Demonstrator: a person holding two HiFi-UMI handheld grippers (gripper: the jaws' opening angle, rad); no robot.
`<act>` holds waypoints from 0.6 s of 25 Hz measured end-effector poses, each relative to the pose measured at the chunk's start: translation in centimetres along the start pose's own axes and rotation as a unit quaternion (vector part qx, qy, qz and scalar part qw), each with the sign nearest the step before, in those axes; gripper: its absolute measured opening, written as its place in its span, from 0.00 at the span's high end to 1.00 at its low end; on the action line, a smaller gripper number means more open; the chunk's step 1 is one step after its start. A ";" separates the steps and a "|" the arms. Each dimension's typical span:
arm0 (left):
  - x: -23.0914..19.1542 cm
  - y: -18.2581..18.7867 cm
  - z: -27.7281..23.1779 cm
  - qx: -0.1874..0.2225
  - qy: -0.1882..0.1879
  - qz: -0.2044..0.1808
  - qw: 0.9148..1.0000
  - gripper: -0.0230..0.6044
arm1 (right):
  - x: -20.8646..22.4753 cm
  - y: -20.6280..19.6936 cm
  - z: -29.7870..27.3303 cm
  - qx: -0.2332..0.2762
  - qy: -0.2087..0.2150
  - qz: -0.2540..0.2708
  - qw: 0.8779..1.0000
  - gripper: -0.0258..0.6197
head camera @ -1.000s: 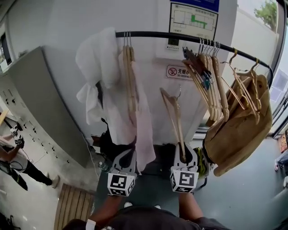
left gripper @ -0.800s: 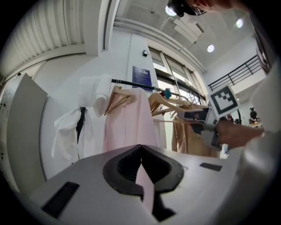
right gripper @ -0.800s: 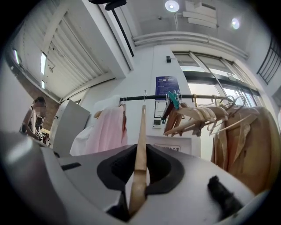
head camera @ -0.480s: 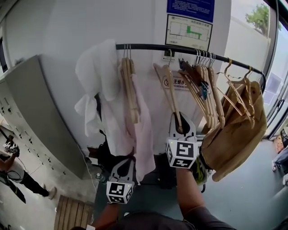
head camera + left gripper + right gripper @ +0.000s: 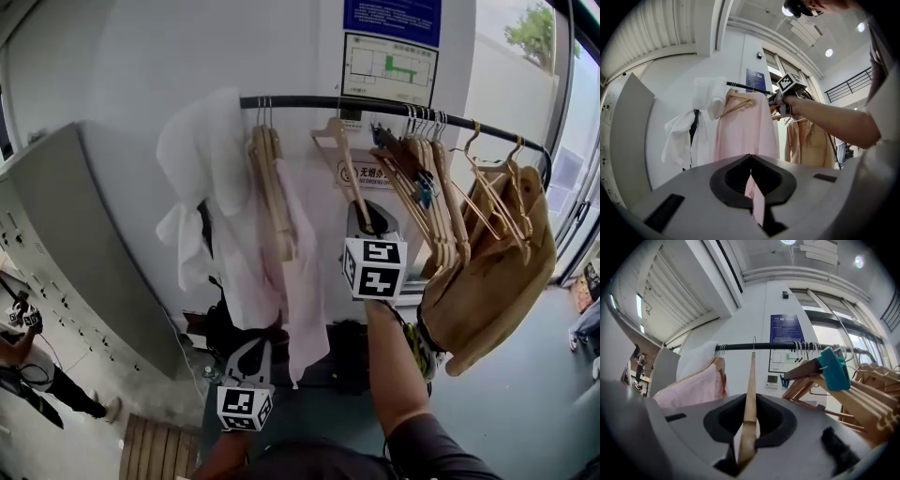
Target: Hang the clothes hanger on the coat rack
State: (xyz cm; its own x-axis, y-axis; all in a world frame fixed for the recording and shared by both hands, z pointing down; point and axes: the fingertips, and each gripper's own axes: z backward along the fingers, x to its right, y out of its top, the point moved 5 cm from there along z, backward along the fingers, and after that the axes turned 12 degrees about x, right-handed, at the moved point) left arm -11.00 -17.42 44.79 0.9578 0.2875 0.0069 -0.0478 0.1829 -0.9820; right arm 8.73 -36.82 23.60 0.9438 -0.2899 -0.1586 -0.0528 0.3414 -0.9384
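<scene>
A bare wooden hanger (image 5: 345, 161) is held up in front of the black rack rail (image 5: 300, 101), with my right gripper (image 5: 368, 217) shut on its lower arm. In the right gripper view the hanger (image 5: 750, 390) runs straight up between the jaws. Its wire hook (image 5: 753, 344) reaches the rail (image 5: 778, 346), and I cannot tell whether it rests on it. Low at the left, my left gripper (image 5: 251, 349) is shut on the hem of the pink garment (image 5: 298, 272). That pink cloth (image 5: 757, 208) shows pinched between its jaws.
On the rail hang a white garment (image 5: 202, 159), wooden hangers (image 5: 272, 187) carrying the pink garment, a bunch of bare wooden hangers (image 5: 427, 187) and a tan coat (image 5: 497, 272) at the right. A grey cabinet (image 5: 84, 244) stands left. A gap on the rail lies between the pink garment and the bunch.
My right gripper has risen with the hanger, carrying its hook from well below the rail up to it. The left gripper has stayed low on the pink hem, drifting slightly.
</scene>
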 end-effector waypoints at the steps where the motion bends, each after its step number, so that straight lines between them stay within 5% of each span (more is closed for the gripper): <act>1: -0.1 0.0 0.1 -0.001 0.000 -0.001 1.000 0.95 | 0.0 -0.3 -0.1 -0.007 0.001 -0.003 1.000 0.87; 13: 0.5 -0.3 0.2 -0.010 -0.016 -0.003 1.000 0.95 | -0.4 -1.2 0.7 0.008 0.005 0.019 1.000 0.87; 15: 0.7 -0.4 0.3 -0.015 -0.017 0.000 1.000 0.95 | -0.6 -0.7 1.5 0.024 0.017 0.026 0.999 0.71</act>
State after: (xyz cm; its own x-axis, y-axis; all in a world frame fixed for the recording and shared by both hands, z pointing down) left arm -10.33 -17.04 45.29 0.9478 0.3187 0.0132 -0.0386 0.1557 -0.9871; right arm 8.71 -35.56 24.78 0.9283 -0.3010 -0.2184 -0.0855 0.3990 -0.9130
